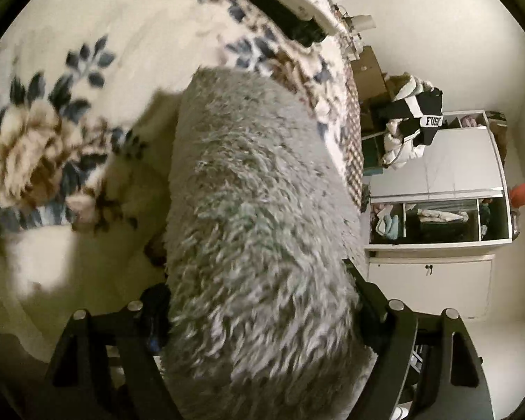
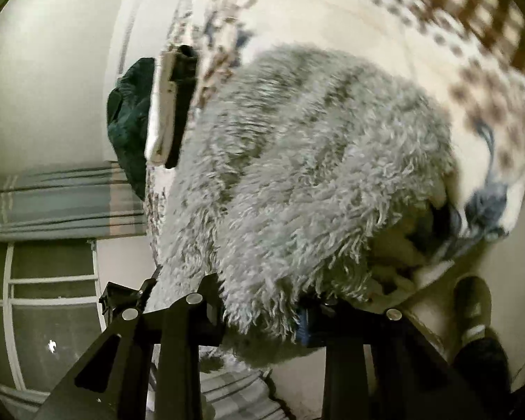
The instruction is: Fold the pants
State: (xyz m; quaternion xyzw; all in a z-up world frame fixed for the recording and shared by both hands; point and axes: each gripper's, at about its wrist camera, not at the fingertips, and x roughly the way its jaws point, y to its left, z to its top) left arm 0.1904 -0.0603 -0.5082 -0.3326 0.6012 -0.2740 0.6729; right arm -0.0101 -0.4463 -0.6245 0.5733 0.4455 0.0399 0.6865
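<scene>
The pants (image 1: 259, 217) are grey and shaggy. In the left wrist view they run from between my left gripper's (image 1: 259, 318) fingers out over a cream bed cover with blue and brown flowers (image 1: 45, 140). The left gripper is shut on them. In the right wrist view the same grey pants (image 2: 308, 175) bulge up from my right gripper (image 2: 262, 315), which is shut on their edge. The fabric hides the fingertips of both grippers. Both views are motion-blurred.
The bed edge (image 1: 353, 147) runs down the right of the left wrist view. Beyond it stand a white wardrobe (image 1: 437, 192) and a clothes pile (image 1: 413, 119). In the right wrist view there are a window (image 2: 52, 297), a striped curtain (image 2: 63, 203) and a slippered foot (image 2: 472, 308).
</scene>
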